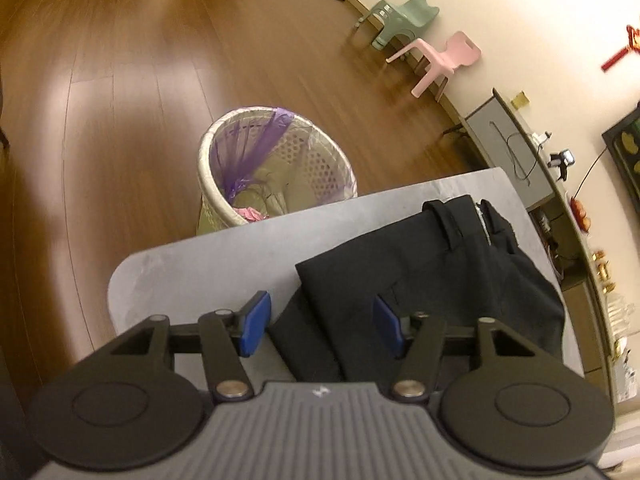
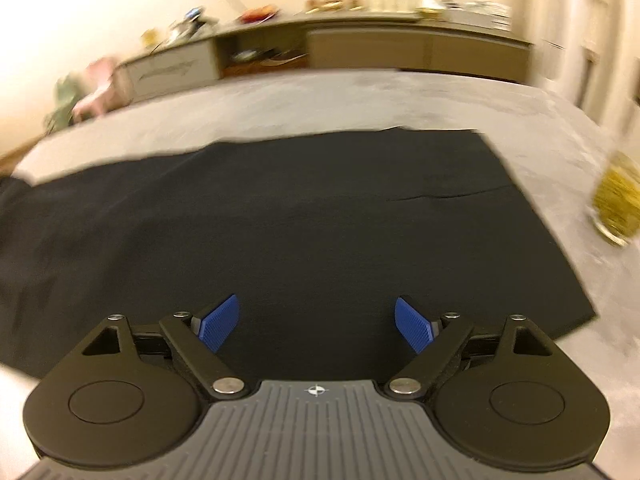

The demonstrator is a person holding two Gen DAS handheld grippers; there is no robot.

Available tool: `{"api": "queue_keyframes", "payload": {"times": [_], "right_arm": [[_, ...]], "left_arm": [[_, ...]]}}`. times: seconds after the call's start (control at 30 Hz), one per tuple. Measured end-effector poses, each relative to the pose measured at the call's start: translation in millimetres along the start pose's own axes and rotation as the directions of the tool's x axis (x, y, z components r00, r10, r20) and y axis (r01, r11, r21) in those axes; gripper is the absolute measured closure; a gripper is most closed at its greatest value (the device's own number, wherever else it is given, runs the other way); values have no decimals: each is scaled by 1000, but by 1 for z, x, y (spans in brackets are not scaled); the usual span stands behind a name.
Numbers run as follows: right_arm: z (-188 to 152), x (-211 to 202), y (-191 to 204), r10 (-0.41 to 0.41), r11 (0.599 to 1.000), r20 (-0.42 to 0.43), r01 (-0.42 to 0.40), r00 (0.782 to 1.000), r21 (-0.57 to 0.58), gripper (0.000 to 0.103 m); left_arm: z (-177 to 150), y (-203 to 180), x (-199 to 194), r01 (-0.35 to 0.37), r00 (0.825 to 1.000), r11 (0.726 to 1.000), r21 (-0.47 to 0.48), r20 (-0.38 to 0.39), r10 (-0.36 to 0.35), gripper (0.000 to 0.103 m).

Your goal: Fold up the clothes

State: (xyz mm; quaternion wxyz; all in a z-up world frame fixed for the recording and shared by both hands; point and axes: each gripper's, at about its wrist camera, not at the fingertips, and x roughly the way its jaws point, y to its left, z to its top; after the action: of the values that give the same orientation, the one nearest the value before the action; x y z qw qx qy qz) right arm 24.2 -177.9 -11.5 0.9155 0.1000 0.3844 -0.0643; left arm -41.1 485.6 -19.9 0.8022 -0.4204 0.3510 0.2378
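Observation:
A pair of black trousers (image 1: 432, 268) lies on the grey table (image 1: 224, 256), folded over itself, with the waistband and belt loops at the far right end. My left gripper (image 1: 320, 326) is open just above the near edge of the fold, holding nothing. In the right wrist view the trousers (image 2: 304, 216) spread flat as a wide black sheet across the table (image 2: 320, 104). My right gripper (image 2: 316, 322) is open above the cloth's near part, empty.
A white mesh bin with a purple liner (image 1: 272, 168) stands on the wooden floor beyond the table's far edge. Green (image 1: 400, 20) and pink (image 1: 444, 60) small chairs stand by the wall. A yellowish glass object (image 2: 616, 204) sits on the table at the right. A long sideboard (image 2: 360, 48) lines the wall.

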Motion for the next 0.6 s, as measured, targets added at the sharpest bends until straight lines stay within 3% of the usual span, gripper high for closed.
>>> {"api": "queue_keyframes", "payload": {"times": [0.17,0.23,0.37,0.47,0.6], "right_arm": [[3,-22,-66,-36,972,67,20,997,235,17],[-1,-35,-102,-37,925,105,-6,994,381,16],[-16,-51,-159,-38,802,150,-59,988,594,16],[-21,-46,-179,-30,759,145,-72,989,647,16],[-14,-30,-171,37,755,178,-144,983,639,16]], "left_arm": [[-17,1,-13,-34,999,999,-31,21,35,45],[-29,-2,-21,-26,999,999,-41,37,28,43],[-52,-14,-19,29,999,1000,-9,-14,-29,40],[-60,-27,-11,46,999,998,33,-26,-45,35],[-60,-40,3,95,995,994,57,3,-96,24]]}}
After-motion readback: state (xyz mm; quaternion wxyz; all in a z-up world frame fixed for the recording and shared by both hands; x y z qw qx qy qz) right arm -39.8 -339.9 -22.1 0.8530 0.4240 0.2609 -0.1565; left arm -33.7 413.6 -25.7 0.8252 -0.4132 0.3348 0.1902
